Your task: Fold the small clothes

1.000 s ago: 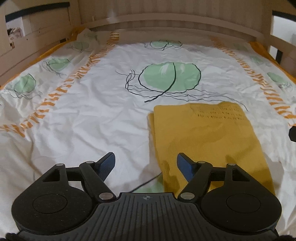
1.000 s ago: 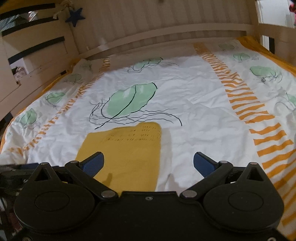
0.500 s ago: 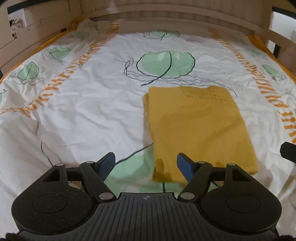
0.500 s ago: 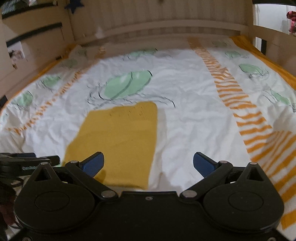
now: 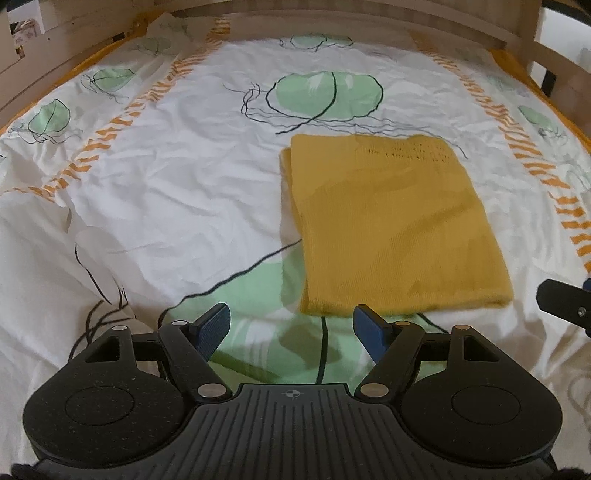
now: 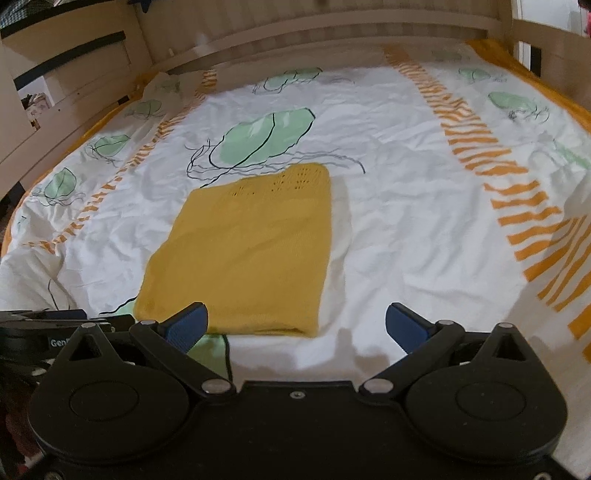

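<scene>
- Bedding first: a white duvet (image 5: 177,206) with green leaf prints and orange stripes covers the bed, inside a pale wooden bed frame (image 6: 332,33).
- On the duvet lies the yellow knit garment (image 5: 391,229), already folded into a flat rectangle, with its long axis running away from both cameras toward the headboard and a row of small eyelet holes at its far end.
- Its near short edge faces the jaws; no part of it is lifted or held.
- The left gripper (image 5: 291,325) hovers just short of that edge, near the left corner, so the garment lies ahead and to its right; its jaws stand apart and empty.
- The right gripper (image 6: 295,321) sits just before the near right corner, so the garment lies ahead and to its left; its jaws are spread wider, also empty.
- Both seem about equally near; a further fold would likely bring the near edge toward the far one.
</scene>
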Demonstrator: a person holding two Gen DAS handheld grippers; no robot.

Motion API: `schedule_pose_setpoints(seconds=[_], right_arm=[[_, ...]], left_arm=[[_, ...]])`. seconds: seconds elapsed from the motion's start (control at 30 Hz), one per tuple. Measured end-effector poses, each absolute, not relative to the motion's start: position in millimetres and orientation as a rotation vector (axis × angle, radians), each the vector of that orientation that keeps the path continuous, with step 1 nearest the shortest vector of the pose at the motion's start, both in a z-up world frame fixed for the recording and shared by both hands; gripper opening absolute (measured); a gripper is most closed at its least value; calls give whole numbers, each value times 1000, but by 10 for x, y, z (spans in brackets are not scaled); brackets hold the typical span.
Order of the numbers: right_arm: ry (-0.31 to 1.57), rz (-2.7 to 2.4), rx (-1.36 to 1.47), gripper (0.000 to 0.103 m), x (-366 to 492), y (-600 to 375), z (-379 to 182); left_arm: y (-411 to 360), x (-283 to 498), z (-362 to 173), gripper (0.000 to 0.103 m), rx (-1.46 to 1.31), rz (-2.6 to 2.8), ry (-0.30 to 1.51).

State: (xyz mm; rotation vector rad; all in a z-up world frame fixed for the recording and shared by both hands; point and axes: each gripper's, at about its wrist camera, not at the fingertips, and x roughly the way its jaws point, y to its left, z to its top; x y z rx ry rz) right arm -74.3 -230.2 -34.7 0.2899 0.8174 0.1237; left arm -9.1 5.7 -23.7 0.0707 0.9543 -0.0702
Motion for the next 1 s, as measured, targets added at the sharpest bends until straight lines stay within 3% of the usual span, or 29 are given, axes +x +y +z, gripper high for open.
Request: schedule_pose_setpoints(seconds=[1.0], right_arm=[[876,112,318,102,-692,-2310,-467]], left_arm=[[10,-132,-311,72,78,-100,1018]])
